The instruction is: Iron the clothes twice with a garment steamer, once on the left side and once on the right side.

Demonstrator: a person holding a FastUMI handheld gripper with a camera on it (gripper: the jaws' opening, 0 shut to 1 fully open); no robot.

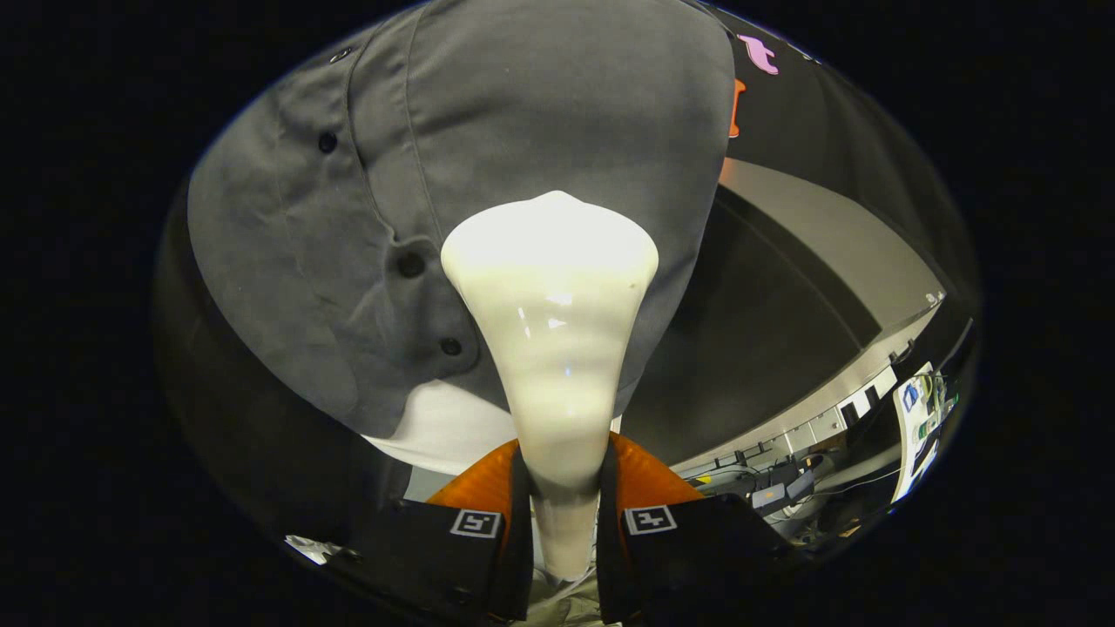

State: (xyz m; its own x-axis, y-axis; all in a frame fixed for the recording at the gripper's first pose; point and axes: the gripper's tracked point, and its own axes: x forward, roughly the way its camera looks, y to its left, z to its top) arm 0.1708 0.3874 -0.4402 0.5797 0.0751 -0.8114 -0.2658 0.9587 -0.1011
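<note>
A grey shirt point(488, 174) with dark buttons hangs just beyond the fingers, wrinkled left of its button strip. The gripper point(564, 514) is clenched on the cream steamer point(553, 331), whose wide head meets the cloth.

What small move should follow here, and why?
Probably slide the steamer slowly along the grey shirt, on the panel beside the button placket. The claw is shut on the steamer's handle, and its wide head lies over that panel, seemingly against the fabric, so a stroke fits.
</note>
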